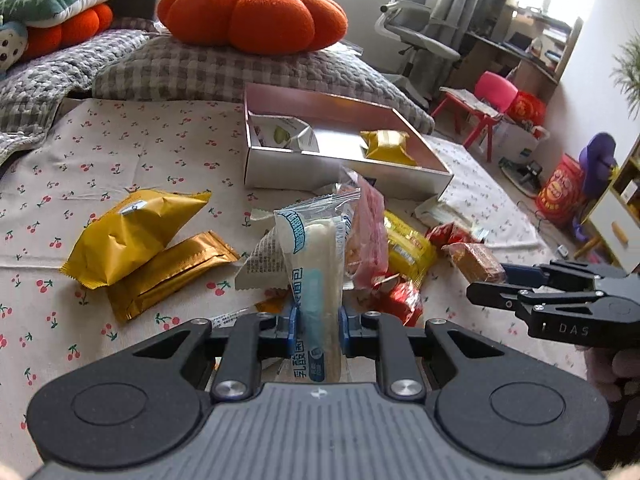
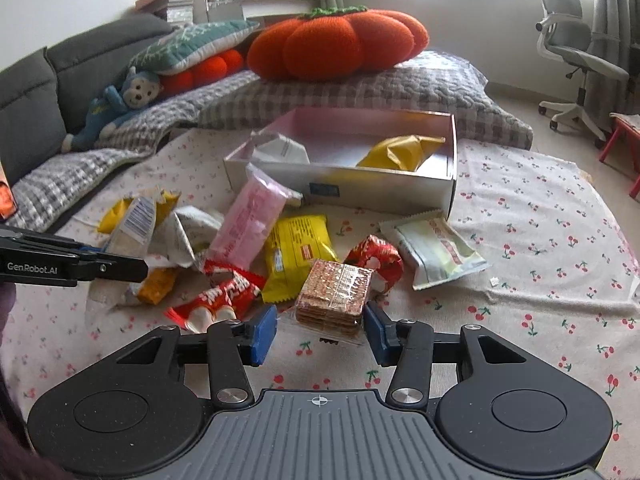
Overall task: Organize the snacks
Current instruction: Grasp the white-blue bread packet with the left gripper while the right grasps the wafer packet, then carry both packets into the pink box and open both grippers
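My left gripper (image 1: 318, 330) squeezes a white and blue snack pack (image 1: 316, 276), lifted near the snack pile. My right gripper (image 2: 320, 330) is wide open around a brown cracker pack (image 2: 334, 294) on the cherry cloth (image 2: 540, 264). The box (image 2: 384, 194) sits farther back.

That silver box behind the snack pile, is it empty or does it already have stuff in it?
Not empty. The silver box is open-topped and holds a yellow packet and a white packet; most of its floor is bare.
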